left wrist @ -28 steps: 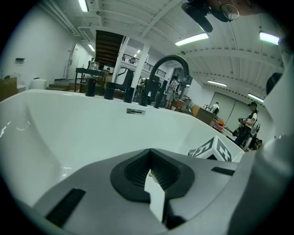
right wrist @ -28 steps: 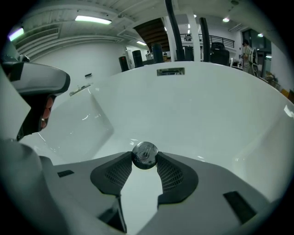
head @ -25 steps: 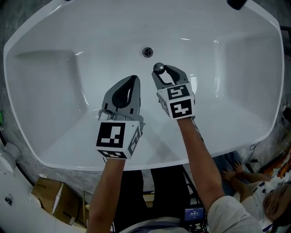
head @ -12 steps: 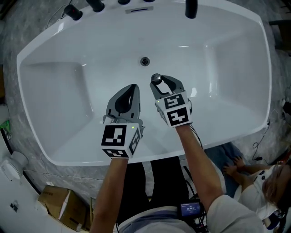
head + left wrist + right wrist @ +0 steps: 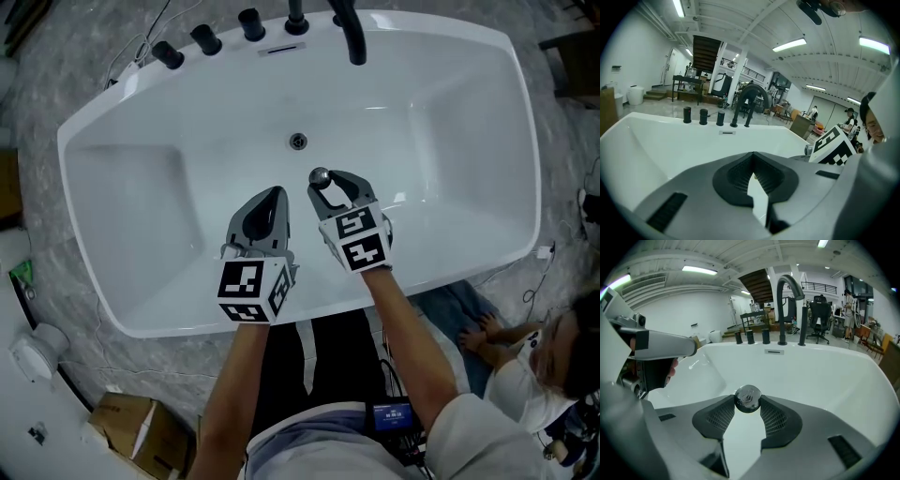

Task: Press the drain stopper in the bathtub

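A: Right gripper?
B: The right gripper (image 5: 322,181) is at frame centre, over the white bathtub (image 5: 450,141). Its jaws are clamped on the drain stopper (image 5: 319,175), a shiny chrome cap pinched right at the tips.
A: Is the stopper seated in the tub or lifted?
B: Can't tell. It sits just below and right of the round drain fitting (image 5: 298,141), apart from it.
A: Left gripper?
B: The left gripper (image 5: 277,191) is just left of the right one, also over the tub floor. Its jaw tips are together, nothing between them.
A: Anything else?
B: A black spout (image 5: 349,28) and black knobs (image 5: 205,38) are on the tub rim, along the top of the frame.
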Demonstrator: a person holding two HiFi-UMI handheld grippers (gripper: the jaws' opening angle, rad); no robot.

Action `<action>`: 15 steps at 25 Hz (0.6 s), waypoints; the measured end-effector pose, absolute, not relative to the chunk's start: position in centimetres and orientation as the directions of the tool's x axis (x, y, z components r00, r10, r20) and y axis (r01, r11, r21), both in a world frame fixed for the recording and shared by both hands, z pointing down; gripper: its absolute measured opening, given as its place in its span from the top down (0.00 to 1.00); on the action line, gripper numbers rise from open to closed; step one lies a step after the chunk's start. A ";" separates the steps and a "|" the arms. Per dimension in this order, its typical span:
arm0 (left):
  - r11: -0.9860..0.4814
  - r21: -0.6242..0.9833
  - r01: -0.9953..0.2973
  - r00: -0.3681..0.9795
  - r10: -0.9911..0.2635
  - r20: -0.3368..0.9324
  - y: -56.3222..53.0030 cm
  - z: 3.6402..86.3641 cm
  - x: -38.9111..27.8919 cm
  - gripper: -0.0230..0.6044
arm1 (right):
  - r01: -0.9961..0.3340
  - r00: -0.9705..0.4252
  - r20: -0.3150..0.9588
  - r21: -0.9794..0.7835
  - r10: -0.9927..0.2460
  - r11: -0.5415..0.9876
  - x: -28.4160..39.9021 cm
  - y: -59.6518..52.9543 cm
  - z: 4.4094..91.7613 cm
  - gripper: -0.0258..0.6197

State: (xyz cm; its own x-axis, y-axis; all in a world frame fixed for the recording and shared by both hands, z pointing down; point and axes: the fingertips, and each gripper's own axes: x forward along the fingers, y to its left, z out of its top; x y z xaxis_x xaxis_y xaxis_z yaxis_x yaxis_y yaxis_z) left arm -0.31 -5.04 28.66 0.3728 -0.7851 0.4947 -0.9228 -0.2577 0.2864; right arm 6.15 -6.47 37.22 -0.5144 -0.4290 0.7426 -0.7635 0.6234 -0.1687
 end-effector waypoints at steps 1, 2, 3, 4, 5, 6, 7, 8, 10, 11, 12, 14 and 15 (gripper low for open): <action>-0.260 0.288 -0.922 0.376 -0.784 0.494 -4.9 28.2 -0.2 0.95 | -0.763 -0.516 0.739 -0.169 -0.432 0.623 6.2 -6.3 36.5 0.67; -0.263 0.290 -0.920 0.379 -0.783 0.493 -4.7 27.7 0.0 0.95 | -0.763 -0.519 0.736 -0.170 -0.435 0.623 6.2 -6.0 35.7 0.67; -0.265 0.291 -0.919 0.382 -0.783 0.492 -4.5 27.2 0.1 0.95 | -0.763 -0.521 0.733 -0.170 -0.437 0.624 6.2 -5.7 35.0 0.67; -0.266 0.292 -0.918 0.383 -0.783 0.490 -4.3 26.7 0.2 0.95 | -0.761 -0.525 0.729 -0.171 -0.439 0.626 6.2 -5.3 34.2 0.67; -0.267 0.293 -0.918 0.384 -0.783 0.489 -4.0 26.1 0.2 0.95 | -0.759 -0.529 0.725 -0.171 -0.441 0.629 6.2 -4.9 33.4 0.67; -0.268 0.293 -0.918 0.385 -0.784 0.487 -3.8 25.6 0.2 0.96 | -0.756 -0.533 0.721 -0.170 -0.443 0.632 6.1 -4.5 32.6 0.67; -0.270 0.294 -0.917 0.386 -0.785 0.485 -3.6 25.0 0.2 0.96 | -0.754 -0.537 0.717 -0.171 -0.445 0.634 6.1 -4.1 31.8 0.67; -0.272 0.295 -0.916 0.388 -0.786 0.481 -3.4 24.4 0.3 0.95 | -0.753 -0.540 0.713 -0.170 -0.448 0.636 6.2 -3.8 31.1 0.67; -0.280 0.297 -0.913 0.395 -0.789 0.471 -3.1 23.2 0.4 0.95 | -0.751 -0.544 0.705 -0.167 -0.456 0.638 6.3 -3.2 29.6 0.67; -0.284 0.298 -0.912 0.398 -0.790 0.467 -2.9 22.6 0.4 0.95 | -0.751 -0.545 0.701 -0.164 -0.460 0.640 6.3 -2.9 28.9 0.67; -0.288 0.297 -0.910 0.401 -0.790 0.463 -2.6 22.0 0.4 0.96 | -0.751 -0.547 0.697 -0.163 -0.464 0.640 6.3 -2.5 28.2 0.67; -0.298 0.295 -0.908 0.408 -0.791 0.456 -2.1 20.8 0.3 0.95 | -0.751 -0.552 0.687 -0.163 -0.473 0.639 6.4 -1.8 26.7 0.67; -0.303 0.294 -0.907 0.411 -0.792 0.452 -1.8 20.2 0.3 0.95 | -0.751 -0.554 0.682 -0.163 -0.477 0.640 6.4 -1.4 25.9 0.67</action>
